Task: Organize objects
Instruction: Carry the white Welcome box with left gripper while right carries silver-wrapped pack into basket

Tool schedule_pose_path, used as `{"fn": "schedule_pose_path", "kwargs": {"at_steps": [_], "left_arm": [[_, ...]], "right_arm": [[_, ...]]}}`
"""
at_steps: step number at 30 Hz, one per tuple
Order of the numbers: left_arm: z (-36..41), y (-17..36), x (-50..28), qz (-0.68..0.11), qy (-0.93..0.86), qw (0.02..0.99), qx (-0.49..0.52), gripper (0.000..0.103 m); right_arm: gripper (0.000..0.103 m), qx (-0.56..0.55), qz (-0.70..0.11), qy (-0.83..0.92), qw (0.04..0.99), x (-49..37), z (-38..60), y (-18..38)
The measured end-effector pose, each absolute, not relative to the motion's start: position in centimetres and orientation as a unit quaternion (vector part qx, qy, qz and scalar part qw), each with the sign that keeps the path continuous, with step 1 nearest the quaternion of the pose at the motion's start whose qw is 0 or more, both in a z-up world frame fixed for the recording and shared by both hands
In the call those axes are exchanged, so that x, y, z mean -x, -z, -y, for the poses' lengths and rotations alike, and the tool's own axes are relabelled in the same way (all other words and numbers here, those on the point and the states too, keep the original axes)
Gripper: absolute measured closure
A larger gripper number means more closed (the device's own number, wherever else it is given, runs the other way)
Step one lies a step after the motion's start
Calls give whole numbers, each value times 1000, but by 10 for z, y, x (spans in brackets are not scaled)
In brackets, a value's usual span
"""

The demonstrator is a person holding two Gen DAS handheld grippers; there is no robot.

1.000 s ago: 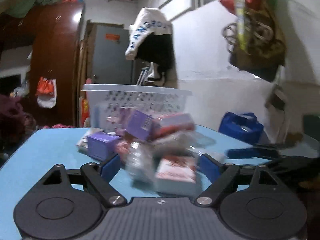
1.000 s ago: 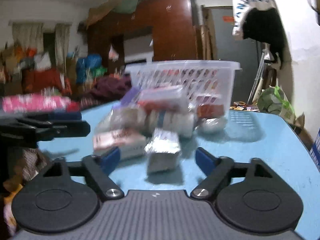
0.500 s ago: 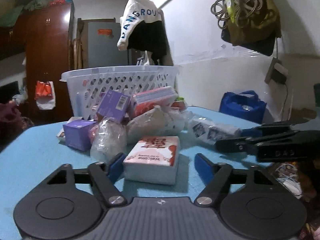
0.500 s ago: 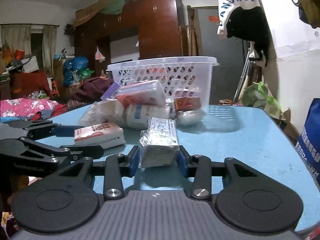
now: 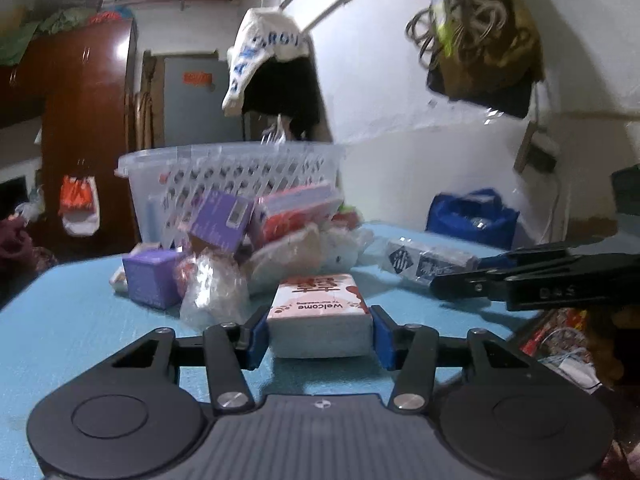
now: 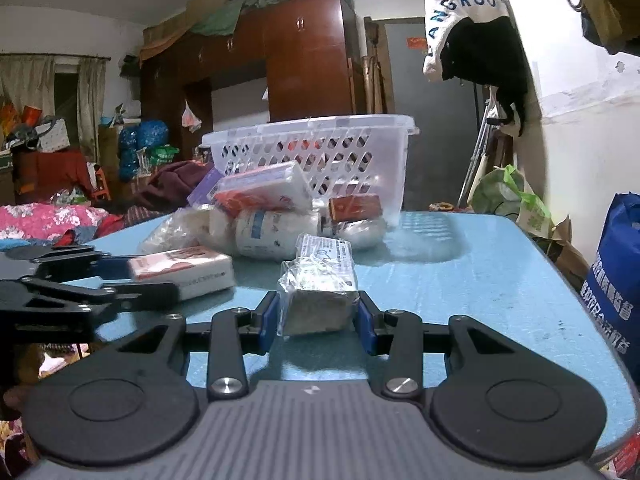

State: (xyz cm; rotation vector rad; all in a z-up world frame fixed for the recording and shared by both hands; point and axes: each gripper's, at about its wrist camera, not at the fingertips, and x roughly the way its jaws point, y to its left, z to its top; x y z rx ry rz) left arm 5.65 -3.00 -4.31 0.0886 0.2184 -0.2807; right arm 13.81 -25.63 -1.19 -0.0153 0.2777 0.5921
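So both claws have something pinched right now. Left claw is clamped on the tissue pack, the white one with pink print and "Welcome" on top, blue pads pressed against both its sides, down at the near edge of the blue table. Right claw is squeezing a plastic-wrapped packet with a printed label on top, also low over the table; can't tell if either one is lifted off the surface or resting on it.

Behind them sits the rest of the pile: a purple box, a crinkly clear bag, a white bottle lying on its side, and a red and white pack on top. White basket with the holes stands at the back of the table, touching the pile. From the right wrist view you can see the left claw just beside the right one, with its tissue pack.
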Motion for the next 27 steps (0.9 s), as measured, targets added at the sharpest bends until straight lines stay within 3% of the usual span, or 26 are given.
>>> {"fn": "schedule_pose_path", "kwargs": {"at_steps": [20,27], "left_arm": [[-14,12,-25,-14,132,991,21,48],[-36,-59,-88,7,104,994,39,48]], "right_arm": [[60,-20,-107,-292,950,-137,259,-13],[60,39,-44,-302,951,-174,213,-90]]}}
